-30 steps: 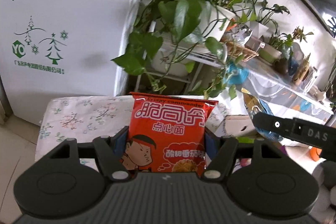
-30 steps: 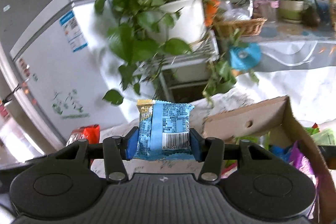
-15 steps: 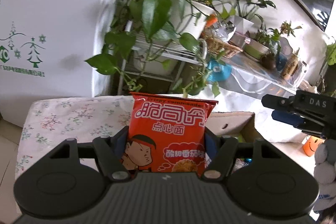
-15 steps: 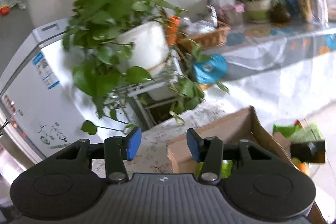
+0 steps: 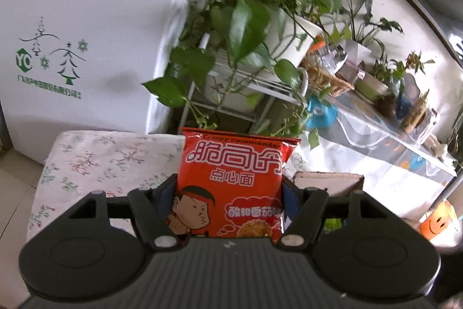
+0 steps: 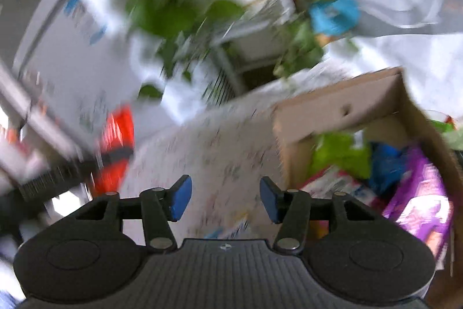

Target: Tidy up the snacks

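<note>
My left gripper (image 5: 230, 200) is shut on a red snack packet (image 5: 234, 181) with a cartoon face, held upright above the flowered tablecloth (image 5: 95, 161). In the blurred right wrist view my right gripper (image 6: 225, 199) has nothing between its blue pads (image 6: 181, 200) and its jaws are opening. It hangs over the tablecloth (image 6: 220, 146), just left of a cardboard box (image 6: 341, 103) that holds several snack packs in green, blue and purple. The red packet (image 6: 115, 146) and the left gripper show at the left of that view.
A white freezer (image 5: 78, 28) stands behind the table at the left. A potted plant (image 5: 254, 5) on a wire rack hangs over the table's far edge. The cardboard box's edge (image 5: 328, 181) lies right of my left gripper. A shelf with pots (image 5: 376, 94) runs along the right.
The blue snack packet that the right gripper held a second ago is gone from its jaws. That gripper has tilted down toward the table and box. The left gripper still holds the red packet.
</note>
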